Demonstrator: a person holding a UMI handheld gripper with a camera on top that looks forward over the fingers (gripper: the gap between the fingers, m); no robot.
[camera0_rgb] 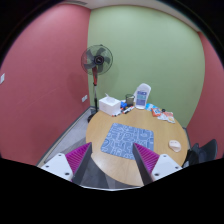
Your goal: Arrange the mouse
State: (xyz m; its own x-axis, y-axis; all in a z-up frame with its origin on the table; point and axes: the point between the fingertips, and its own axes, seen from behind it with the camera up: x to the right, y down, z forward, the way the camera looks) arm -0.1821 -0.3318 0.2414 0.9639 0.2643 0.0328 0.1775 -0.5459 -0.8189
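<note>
My gripper point(112, 160) is held high above the near edge of a round wooden table point(105, 130). Its fingers are wide apart with nothing between them; the magenta pads point(78, 157) show on the inner faces. A blue patterned mouse mat point(128, 137) lies flat on the table just beyond the fingers. I cannot pick out a mouse among the small things at the far side of the table.
At the table's far edge stand a white box point(108, 103) and a blue and white container point(143, 95), with a brown object point(163, 117) and a small roll point(176, 145) to the right. A standing fan point(97, 62) is behind. A dark chair point(205, 152) is on the right.
</note>
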